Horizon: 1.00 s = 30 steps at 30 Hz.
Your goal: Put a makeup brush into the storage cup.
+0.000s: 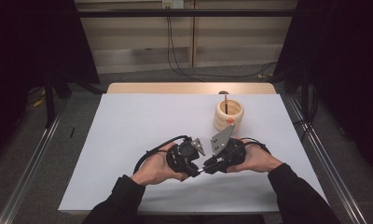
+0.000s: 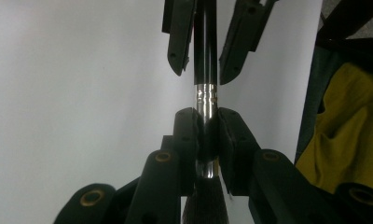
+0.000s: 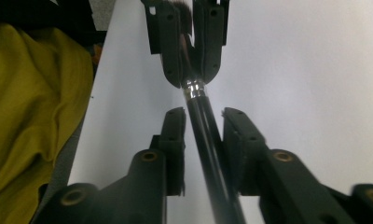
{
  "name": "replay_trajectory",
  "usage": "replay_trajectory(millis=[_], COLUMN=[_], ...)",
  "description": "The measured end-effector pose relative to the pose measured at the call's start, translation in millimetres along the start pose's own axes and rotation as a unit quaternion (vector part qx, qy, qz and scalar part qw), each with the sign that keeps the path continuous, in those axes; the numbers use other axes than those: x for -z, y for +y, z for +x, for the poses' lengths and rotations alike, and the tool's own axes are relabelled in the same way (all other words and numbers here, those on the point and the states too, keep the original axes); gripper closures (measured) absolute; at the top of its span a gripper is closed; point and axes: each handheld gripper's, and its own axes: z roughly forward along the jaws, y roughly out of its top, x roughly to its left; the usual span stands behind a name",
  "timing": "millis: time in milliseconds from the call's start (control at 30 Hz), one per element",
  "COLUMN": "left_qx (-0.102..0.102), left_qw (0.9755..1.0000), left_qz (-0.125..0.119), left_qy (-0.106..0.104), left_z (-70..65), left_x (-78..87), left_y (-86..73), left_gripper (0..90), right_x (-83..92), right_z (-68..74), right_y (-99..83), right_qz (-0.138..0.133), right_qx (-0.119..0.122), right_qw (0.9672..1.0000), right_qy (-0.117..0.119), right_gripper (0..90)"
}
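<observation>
While the left tongs (image 2: 207, 135) clamp its silver ferrule, the glossy black makeup brush (image 3: 204, 126) lies between the right tongs' (image 3: 204, 122) parted jaws.

The right gripper (image 3: 204, 119) reaches out over the white table (image 3: 306, 70), its two black jaws rising from the bottom edge. A black brush handle (image 3: 208, 140) runs between them, lying against the left jaw, with a gap to the right jaw. Farther up, the left gripper (image 3: 189, 74) comes down from the top, its jaws closed on the brush's silver ferrule (image 3: 194, 88) and bristles (image 3: 177, 7). A yellow cloth (image 3: 31, 112) lies past the table's left edge.
</observation>
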Motion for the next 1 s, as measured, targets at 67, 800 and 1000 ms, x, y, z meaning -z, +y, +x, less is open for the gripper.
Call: replay_trajectory(millis=[67, 800, 1000], left_qx=[-0.001, -0.029, -0.017], left_qw=[1.0000, 0.9992, 0.9995], left_qz=[0.002, -0.012, -0.016], left_qy=[-0.001, -0.026, -0.023], left_z=[-0.9, 5.4, 5.4], left_x=[-0.6, 0.5, -3.0], left_y=[0.3, -3.1, -3.6], left_gripper=[78.1, 76.2, 66.5], right_x=[-0.1, 0.7, 4.8], right_z=[0.1, 4.9, 5.7], right_y=[-0.4, -4.6, -3.5], right_qz=[0.000, -0.006, -0.019], right_qx=[0.000, 0.019, 0.019], right_qw=[1.0000, 0.9996, 0.9996], right_qy=[0.003, 0.019, 0.012], right_gripper=[73.7, 80.2, 80.2])
